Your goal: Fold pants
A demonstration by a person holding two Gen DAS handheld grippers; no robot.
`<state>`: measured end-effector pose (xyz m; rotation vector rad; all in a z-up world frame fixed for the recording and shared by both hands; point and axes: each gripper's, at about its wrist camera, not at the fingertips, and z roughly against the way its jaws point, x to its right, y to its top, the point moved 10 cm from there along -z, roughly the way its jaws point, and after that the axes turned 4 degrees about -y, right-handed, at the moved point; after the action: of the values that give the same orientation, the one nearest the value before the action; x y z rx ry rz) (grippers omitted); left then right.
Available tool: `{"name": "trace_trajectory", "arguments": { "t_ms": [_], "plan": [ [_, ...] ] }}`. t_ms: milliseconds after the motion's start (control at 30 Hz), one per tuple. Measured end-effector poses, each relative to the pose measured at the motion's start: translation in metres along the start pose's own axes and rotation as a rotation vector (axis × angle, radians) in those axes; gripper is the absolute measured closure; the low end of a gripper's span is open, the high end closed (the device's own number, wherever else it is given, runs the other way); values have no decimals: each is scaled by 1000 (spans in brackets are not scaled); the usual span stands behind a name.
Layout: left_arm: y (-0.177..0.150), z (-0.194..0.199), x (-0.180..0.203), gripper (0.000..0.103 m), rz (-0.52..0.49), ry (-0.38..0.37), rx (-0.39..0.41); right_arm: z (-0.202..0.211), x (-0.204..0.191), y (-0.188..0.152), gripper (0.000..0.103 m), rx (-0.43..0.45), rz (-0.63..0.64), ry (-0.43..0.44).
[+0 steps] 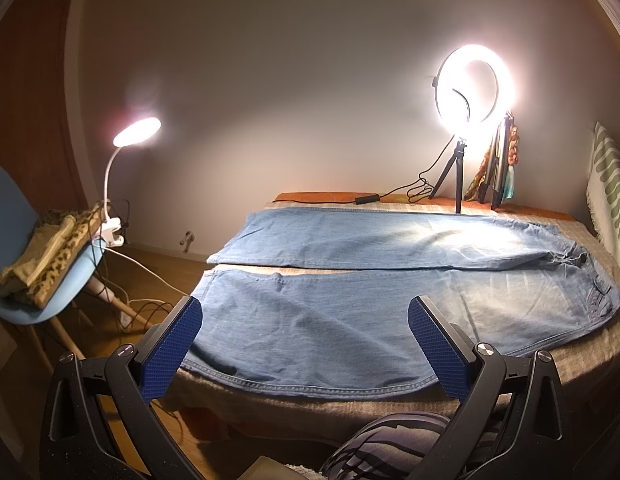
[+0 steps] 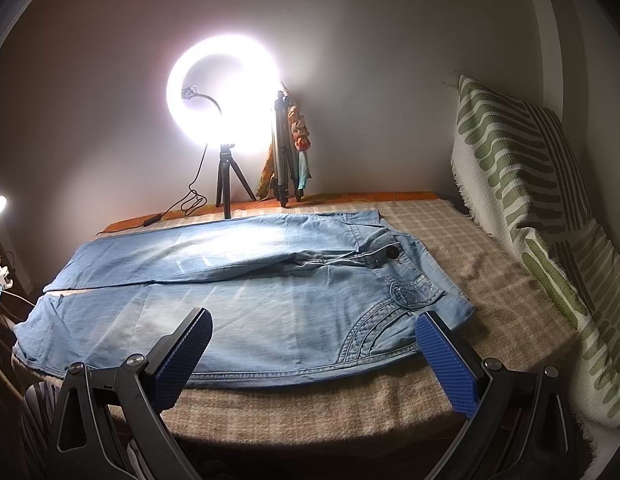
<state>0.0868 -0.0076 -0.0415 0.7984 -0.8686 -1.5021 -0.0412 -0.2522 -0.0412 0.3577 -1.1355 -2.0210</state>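
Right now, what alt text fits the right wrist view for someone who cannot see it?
Light blue jeans lie flat and unfolded on a checked beige bed cover, waistband to the right. The right gripper hangs over the near edge, jaws wide open and empty. A lit ring light stands behind, a green-patterned cushion at right.

Lamps, a chair and a cushion around the bed

We see a lit ring light (image 2: pixel 223 96) on a small tripod (image 2: pixel 229 178) at the bed's far edge, a folded tripod (image 2: pixel 281 152) with cloths beside it, and its cable (image 1: pixel 393 194) trailing left. A green-patterned cushion (image 2: pixel 521 184) leans at the right. Left of the checked blanket (image 2: pixel 461 248), a blue chair (image 1: pixel 14 216) carries leopard-print cloth (image 1: pixel 50 252) and a clip lamp (image 1: pixel 136 131).
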Motion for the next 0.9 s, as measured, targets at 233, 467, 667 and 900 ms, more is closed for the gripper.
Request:
{"name": "trace_trajectory", "arguments": {
  "t_ms": [233, 467, 667, 900],
  "plan": [
    [1, 5, 0, 0, -17, 12, 17, 3, -7, 0, 0, 8, 1, 8],
    [1, 5, -10, 0, -18, -10, 20, 8, -5, 3, 0, 23, 5, 29],
    [5, 2, -28, 0, 21, -75, 46, 14, -8, 17, 0, 53, 37, 59],
    [20, -29, -48, 1, -8, -49, 12, -3, -28, 44, 0, 63, 86, 136]
  ]
}}
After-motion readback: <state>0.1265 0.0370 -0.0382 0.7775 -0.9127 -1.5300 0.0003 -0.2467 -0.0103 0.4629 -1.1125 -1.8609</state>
